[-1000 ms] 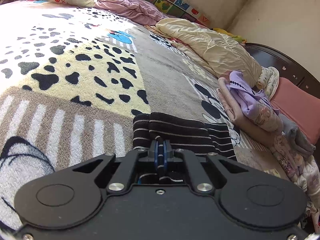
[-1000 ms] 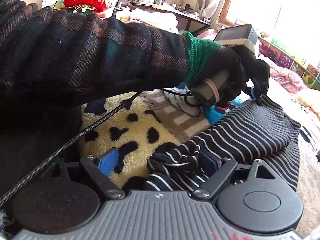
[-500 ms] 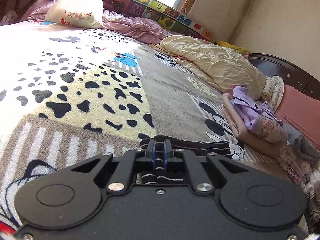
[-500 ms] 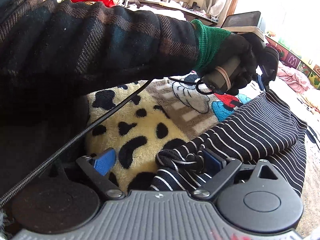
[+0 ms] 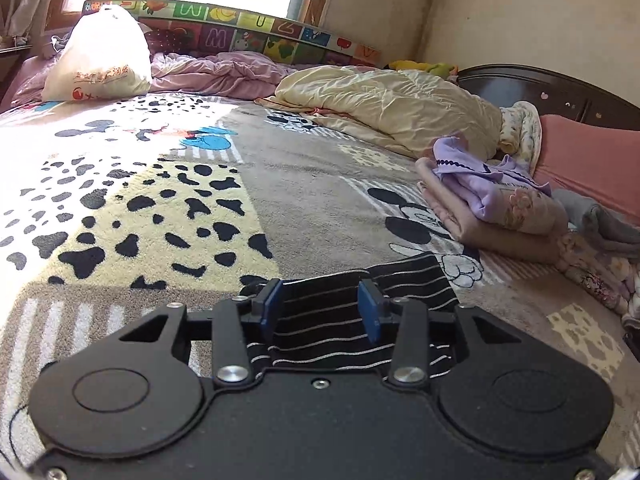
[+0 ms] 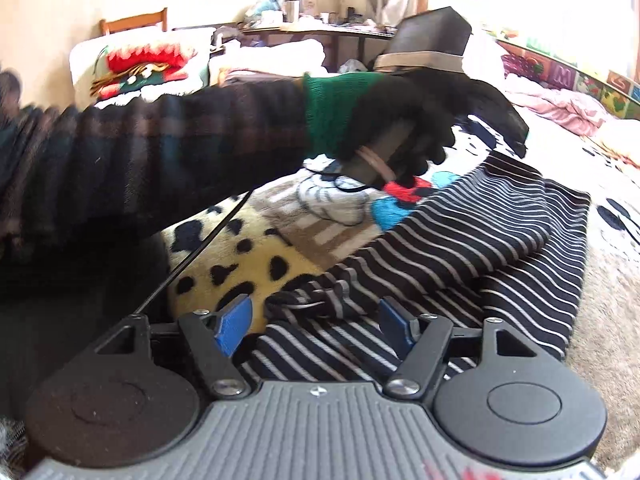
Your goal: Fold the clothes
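Striped garment (image 6: pixel 460 252) lies doubled over on the cartoon blanket (image 5: pixel 160 208), well short of the folded pile (image 5: pixel 492 208). Left gripper (image 5: pixel 322 308) and right gripper (image 6: pixel 316 320) both gape, nothing clamped. Soft, light knit, likely droops; pinch corners or the fold edge.

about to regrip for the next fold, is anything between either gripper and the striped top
Nothing visible. The left gripper and right gripper both have open jaws directly over the black white-striped knit top, with no other item between.
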`<state>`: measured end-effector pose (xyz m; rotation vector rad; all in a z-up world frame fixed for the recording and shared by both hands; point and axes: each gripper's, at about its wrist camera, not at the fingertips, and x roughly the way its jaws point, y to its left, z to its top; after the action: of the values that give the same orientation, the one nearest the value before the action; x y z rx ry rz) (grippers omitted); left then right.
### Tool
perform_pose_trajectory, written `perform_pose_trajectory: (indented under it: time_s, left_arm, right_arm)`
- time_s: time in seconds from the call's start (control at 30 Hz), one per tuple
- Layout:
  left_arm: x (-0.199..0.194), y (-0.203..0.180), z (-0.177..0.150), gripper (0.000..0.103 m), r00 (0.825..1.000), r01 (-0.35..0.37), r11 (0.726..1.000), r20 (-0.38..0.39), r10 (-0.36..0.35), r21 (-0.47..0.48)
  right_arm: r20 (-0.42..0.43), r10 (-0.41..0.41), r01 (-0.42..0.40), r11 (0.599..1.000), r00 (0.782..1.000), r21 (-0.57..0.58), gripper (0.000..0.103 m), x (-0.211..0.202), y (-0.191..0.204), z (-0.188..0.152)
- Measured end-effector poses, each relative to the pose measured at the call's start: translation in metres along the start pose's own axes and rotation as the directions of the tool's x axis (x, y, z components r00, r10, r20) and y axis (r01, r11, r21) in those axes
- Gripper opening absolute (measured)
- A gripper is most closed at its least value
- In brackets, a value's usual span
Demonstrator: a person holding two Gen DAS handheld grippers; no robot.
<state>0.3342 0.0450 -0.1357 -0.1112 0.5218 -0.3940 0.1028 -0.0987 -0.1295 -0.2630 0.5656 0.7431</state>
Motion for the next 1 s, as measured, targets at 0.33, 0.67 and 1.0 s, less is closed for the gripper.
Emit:
perform_pose_trajectory:
  time_s: [0.33,0.67,1.0]
  left_arm:
    - [0.021,0.007,0.012,0.039,0.996,-0.08,0.996,-0.03,0.082,0.04]
    - [0.021,0.041,0.004,0.03,0.995,0.006,0.99,-0.096,-0.02,-0.142]
    - [0.012,0.037,0.01,0.006,1.0,0.015,0.99,0.021,-0.012,-0.142]
  right_arm:
    - [-0.028,-0.066,0.068,0.995,0.997,0.076,0.064,0.024,-0.054,0.014]
    - [-0.075,-0.073,0.081,0.991,0.995,0.106,0.069,0.054,-0.08,0.011]
    - [0.054,-0.095,0.092,0.994,0.994,0.055,0.071,0.033,-0.061,0.02]
